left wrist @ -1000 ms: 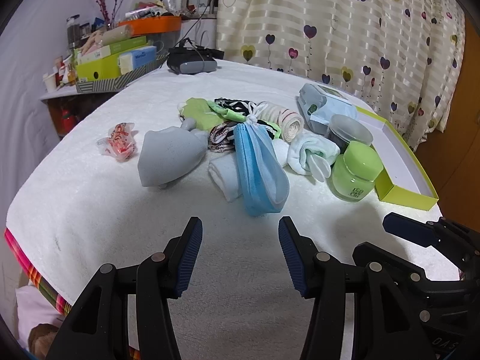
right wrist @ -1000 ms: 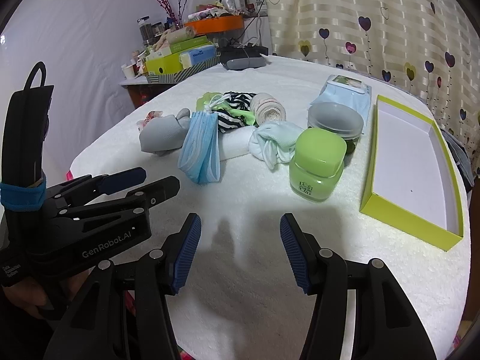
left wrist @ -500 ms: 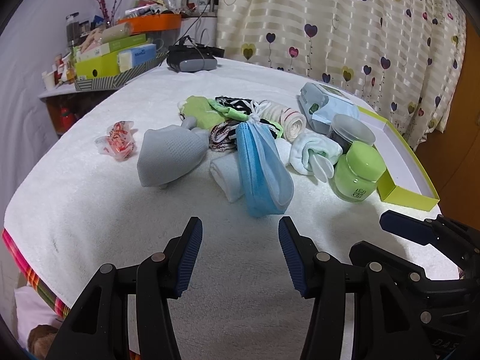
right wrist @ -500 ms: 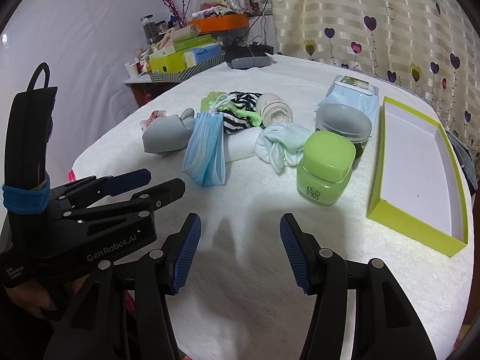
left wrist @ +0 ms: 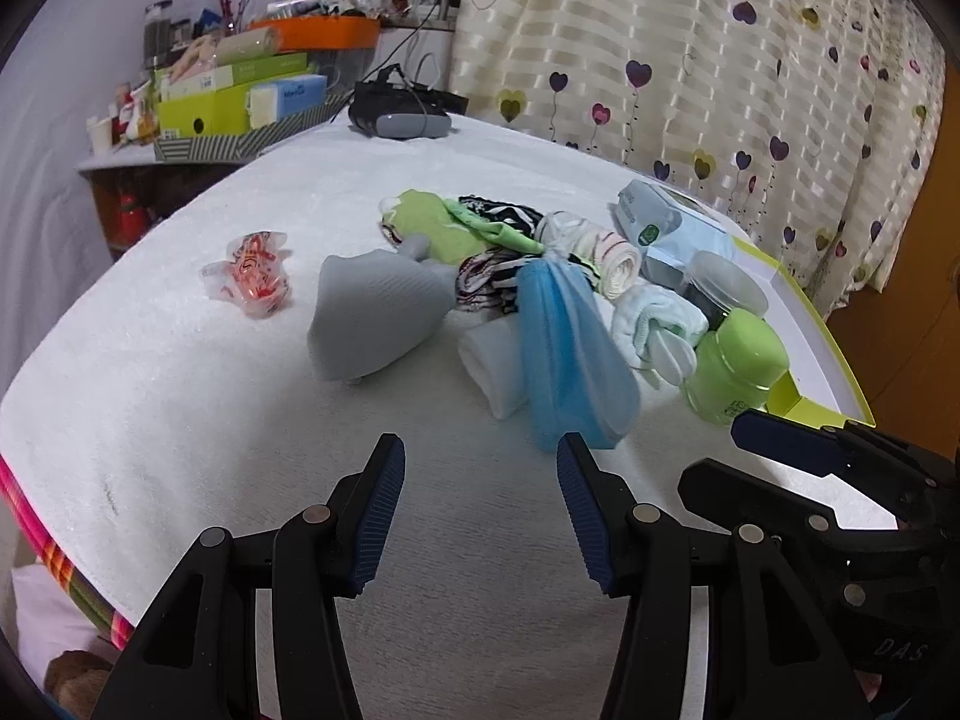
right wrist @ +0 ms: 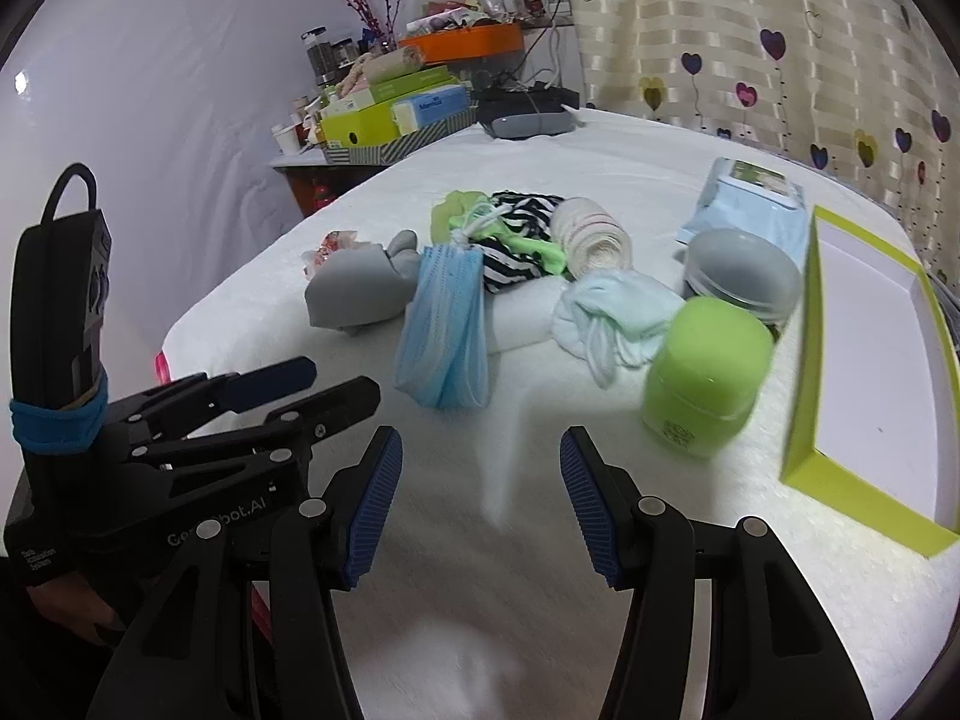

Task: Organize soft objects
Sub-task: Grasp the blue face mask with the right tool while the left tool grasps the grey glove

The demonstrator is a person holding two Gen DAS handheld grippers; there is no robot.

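A pile of soft things lies mid-table: a blue face mask (left wrist: 570, 348) (right wrist: 447, 336), a grey cloth pouch (left wrist: 372, 318) (right wrist: 354, 294), a white rolled sock (left wrist: 489, 360), a pale mint sock bundle (left wrist: 657, 324) (right wrist: 618, 312), a striped sock roll (left wrist: 600, 246) (right wrist: 591, 237), and green and black-striped garments (left wrist: 474, 228) (right wrist: 510, 228). My left gripper (left wrist: 480, 498) is open and empty, just short of the mask. My right gripper (right wrist: 480, 492) is open and empty, nearer the table's front than the mask and jar.
A green jar (right wrist: 705, 378) (left wrist: 735, 366), a grey lidded tub (right wrist: 744, 273), a wipes pack (right wrist: 750, 201) and an open lime box (right wrist: 870, 360) sit right. A red-printed wrapper (left wrist: 252, 273) lies left. Cluttered shelf (left wrist: 240, 96) behind; heart curtain (left wrist: 720, 60) far side.
Both grippers have moved forward towards the pile, so mask and jar look larger. Jaws stay open; no object moved.
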